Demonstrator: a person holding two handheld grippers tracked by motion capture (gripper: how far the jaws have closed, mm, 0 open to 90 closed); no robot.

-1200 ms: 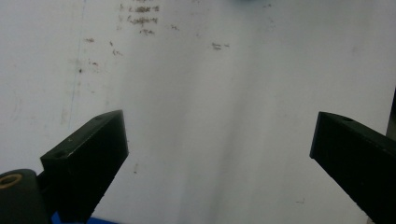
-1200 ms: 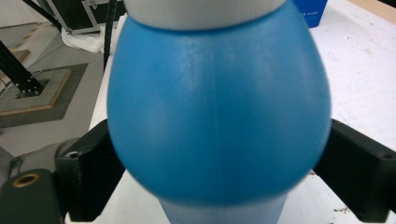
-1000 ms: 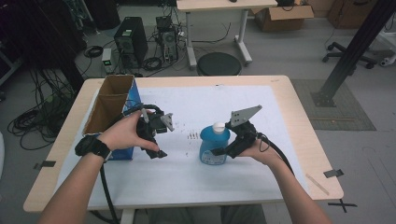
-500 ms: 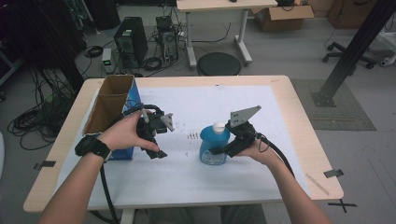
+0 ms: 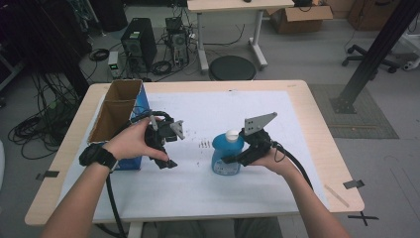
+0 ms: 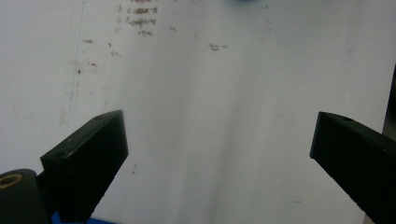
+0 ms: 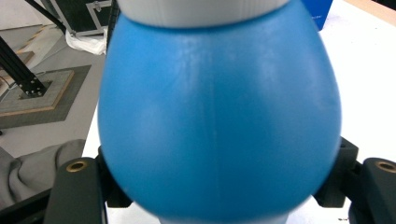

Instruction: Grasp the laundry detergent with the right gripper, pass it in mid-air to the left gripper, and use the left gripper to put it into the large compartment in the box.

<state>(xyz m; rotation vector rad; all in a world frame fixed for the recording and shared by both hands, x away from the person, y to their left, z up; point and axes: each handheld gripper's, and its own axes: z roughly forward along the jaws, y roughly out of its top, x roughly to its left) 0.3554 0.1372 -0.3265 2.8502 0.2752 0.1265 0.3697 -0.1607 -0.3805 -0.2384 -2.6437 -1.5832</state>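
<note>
Now clamping the blue bottle [image 5: 227, 154] with the right gripper [image 5: 232, 160], jaws pressing in from both sides of the round belly. Taking it low and wide like this rather than at the neck, probably for a steadier hold and to be leaving the white cap [image 5: 232, 134] free on top. In the right gripper view, showing the swollen blue body bulging between the two black jaws, touching each of them, with the cap's rim just at the upper edge.

Standing upright near the middle of the white sheet [image 5: 277, 106] covering the table [image 5: 317, 129], and seemingly resting on it; not lifting clear as far as can be told, with the base hidden behind the jaws.

Hovering apart to the left with the left gripper [image 5: 171, 147], jaws spread wide and holding nothing. In the left gripper view, looking down between them at bare, lightly smudged sheet. Pointing toward the bottle's side of the table, so likely waiting to be coming in for the cap or to be sharing the hold.

Sitting just behind the left hand, touching or nearly touching it, an open cardboard box [image 5: 116, 106] with a blue side, top facing up. Possibly serving as the place for putting the bottle, being the nearest container.
</note>
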